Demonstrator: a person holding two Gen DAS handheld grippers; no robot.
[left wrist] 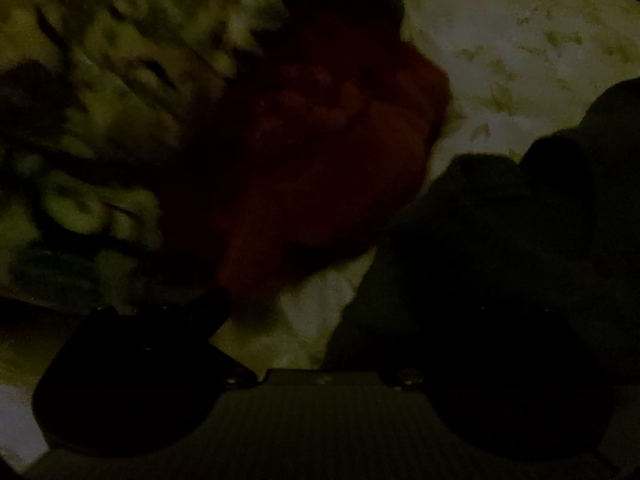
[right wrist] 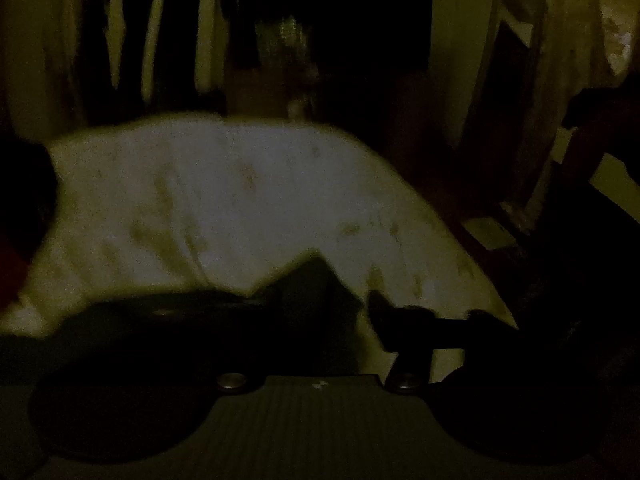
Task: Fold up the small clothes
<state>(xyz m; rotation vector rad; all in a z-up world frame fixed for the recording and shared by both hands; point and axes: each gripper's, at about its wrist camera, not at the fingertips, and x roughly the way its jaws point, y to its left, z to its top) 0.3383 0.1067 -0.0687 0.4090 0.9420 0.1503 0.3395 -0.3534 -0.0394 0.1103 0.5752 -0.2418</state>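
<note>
The scene is very dark. In the left wrist view a crumpled red garment (left wrist: 320, 152) lies on the pale patterned sheet (left wrist: 520, 40). A dark garment (left wrist: 500, 216) lies to its right and reaches down over the right finger. My left gripper (left wrist: 316, 316) is open, its fingers spread wide just short of the red garment, with bare sheet between them. In the right wrist view my right gripper (right wrist: 320, 312) is also open. A corner of dark cloth (right wrist: 312, 284) lies between its fingers on the sheet (right wrist: 224, 192), and neither pad presses on it.
A heap of green-and-white patterned clothes (left wrist: 120, 92) fills the left of the left wrist view. Beyond the bed's far edge hang pale cloths or curtains (right wrist: 132, 40), and a dark opening (right wrist: 340, 32) shows behind. A ladder-like frame (right wrist: 516, 80) stands at the right.
</note>
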